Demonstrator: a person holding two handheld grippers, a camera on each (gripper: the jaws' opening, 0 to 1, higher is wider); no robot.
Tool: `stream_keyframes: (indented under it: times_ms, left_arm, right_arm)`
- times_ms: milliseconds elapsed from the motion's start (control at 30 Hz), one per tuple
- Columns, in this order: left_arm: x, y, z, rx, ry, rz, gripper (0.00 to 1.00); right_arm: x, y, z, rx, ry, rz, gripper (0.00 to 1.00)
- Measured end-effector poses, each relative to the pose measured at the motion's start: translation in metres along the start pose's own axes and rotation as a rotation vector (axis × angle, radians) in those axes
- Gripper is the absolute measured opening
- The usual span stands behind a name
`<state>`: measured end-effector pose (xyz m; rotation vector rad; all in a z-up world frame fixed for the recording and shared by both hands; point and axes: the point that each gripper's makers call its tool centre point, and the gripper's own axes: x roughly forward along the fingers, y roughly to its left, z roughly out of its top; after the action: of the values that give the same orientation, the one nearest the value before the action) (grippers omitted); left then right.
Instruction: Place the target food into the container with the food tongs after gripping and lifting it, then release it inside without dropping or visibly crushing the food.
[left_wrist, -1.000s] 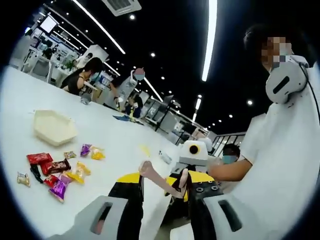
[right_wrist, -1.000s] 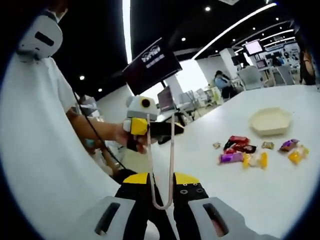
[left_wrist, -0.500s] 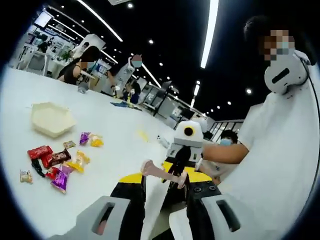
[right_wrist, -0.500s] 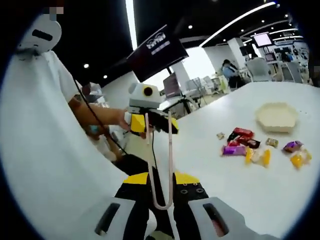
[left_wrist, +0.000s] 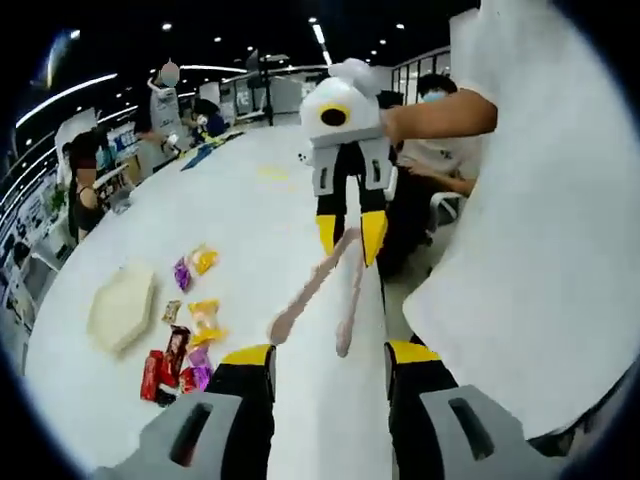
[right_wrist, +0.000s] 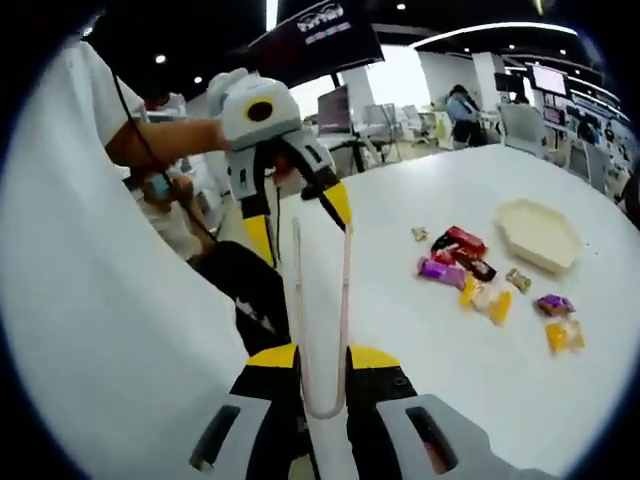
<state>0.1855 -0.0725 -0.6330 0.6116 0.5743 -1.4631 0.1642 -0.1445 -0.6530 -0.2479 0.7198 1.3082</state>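
In the right gripper view, right gripper (right_wrist: 322, 358) at the near edge, black jaws with yellow tips pressed together on the looped end of the food tongs (right_wrist: 344, 300). Two pale pink arms running away from the jaws, slightly apart, with nothing between their tips. Beyond them the left gripper (right_wrist: 303, 235), white-bodied, held by a bare forearm (right_wrist: 160, 140), its yellow-tipped jaws spread wide on either side of the tong tips; contact with the tongs impossible to tell.

To the right on the white table (right_wrist: 430, 370), a loose cluster of wrapped snacks (right_wrist: 470, 275) in red, purple, yellow and orange, all lying flat on the tabletop. Farther right, just beyond the cluster, the pale six-sided container (right_wrist: 538, 232), with no food visible inside. The target among the snacks impossible to pick out.

In the left gripper view, own jaws at the near edge standing well apart, gripping nothing. Opposite, the right gripper pointing this way, clamped on the far end of the tongs, whose arms reach toward the gap between the spread jaws. Snacks and container to the left on the table, well apart from both grippers. Other people (left_wrist: 85, 175) seated and standing at the far side of the room
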Motion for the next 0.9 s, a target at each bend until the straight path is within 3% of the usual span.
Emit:
stream_keyframes:
  times_ms: [133, 167, 333, 467, 600, 800, 900]
  left_arm:
    - [0.002, 0.001, 0.0, -0.003, 0.023, -0.009, 0.48]
    - [0.007, -0.002, 0.001, 0.001, 0.035, -0.024, 0.49]
    - [0.026, -0.009, -0.001, 0.039, 0.074, -0.075, 0.45]
    - [0.036, -0.018, -0.007, 0.074, 0.141, -0.12, 0.43]
    - [0.044, -0.018, -0.008, 0.092, 0.166, -0.122, 0.39]
    - [0.047, -0.02, -0.023, 0.153, 0.259, -0.127, 0.31]
    - [0.044, -0.021, -0.021, 0.147, 0.25, -0.127, 0.24]
  right_arm:
    - [0.007, 0.003, -0.008, -0.026, 0.056, -0.008, 0.16]
    - [0.009, 0.001, -0.015, -0.05, 0.107, -0.028, 0.16]
    - [0.017, 0.006, -0.021, -0.118, 0.178, -0.024, 0.16]
    - [0.015, 0.006, -0.02, -0.118, 0.19, -0.034, 0.16]
    - [0.013, 0.005, -0.02, -0.128, 0.211, -0.048, 0.16]
    - [0.008, 0.008, -0.007, -0.121, 0.164, -0.046, 0.16]
    - [0.009, 0.01, -0.005, -0.138, 0.166, -0.047, 0.15]
